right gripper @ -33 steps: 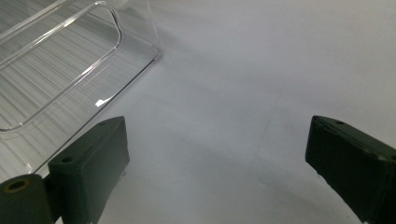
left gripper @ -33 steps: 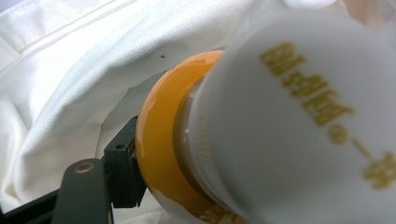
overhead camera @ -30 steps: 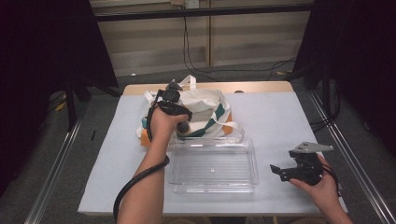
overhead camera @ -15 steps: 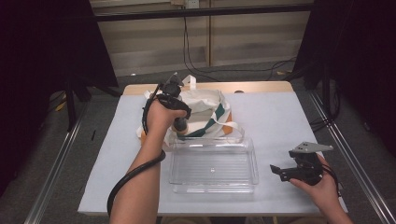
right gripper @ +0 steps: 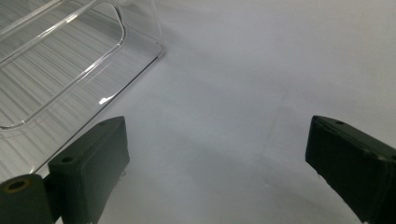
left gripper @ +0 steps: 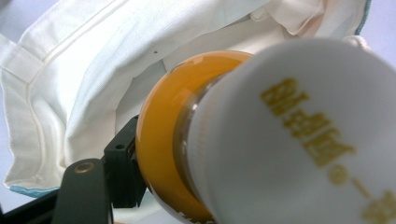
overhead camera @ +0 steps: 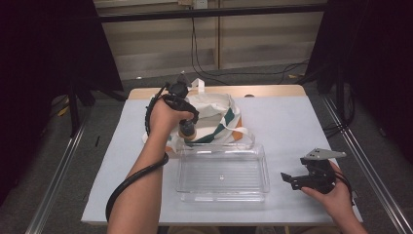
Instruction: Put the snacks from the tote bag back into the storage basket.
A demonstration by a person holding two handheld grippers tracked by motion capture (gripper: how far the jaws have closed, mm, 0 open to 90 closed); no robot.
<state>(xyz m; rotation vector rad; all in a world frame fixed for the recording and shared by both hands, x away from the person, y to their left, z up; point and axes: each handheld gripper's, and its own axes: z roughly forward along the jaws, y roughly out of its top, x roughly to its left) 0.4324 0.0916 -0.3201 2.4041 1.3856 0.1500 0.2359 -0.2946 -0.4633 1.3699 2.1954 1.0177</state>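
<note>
So the left gripper [overhead camera: 187, 127] has its jaws clamped around a little bottle [overhead camera: 187, 130] of orange stuff with a white cap [left gripper: 299, 135], right above the open mouth of the cloth bag [overhead camera: 214, 114] at the far side of the surface [overhead camera: 292, 126]. The clear tray [overhead camera: 222, 171] sits just in front of the bag, nearer the person, and looks like where the bottle is headed (my guess, since nothing's in it yet).

In the left gripper view the cap is right up in the lens and the orange body is behind it, with one black jaw pressed on the bottle's rounded side. So the long axis runs roughly along the gripper's own line, cap end toward the camera. In the high view the bottle hangs under the hand, base more or less down, though I can't tell the exact tilt.

To do this well: lift clear of the bag's rim and straps so nothing snags, hold the squeeze steady (round glassy sides slip), then carry it over the tray wall before lowering.

The right gripper [overhead camera: 292, 178] rests on the surface beside the tray, jaws wide apart, holding nothing.
</note>
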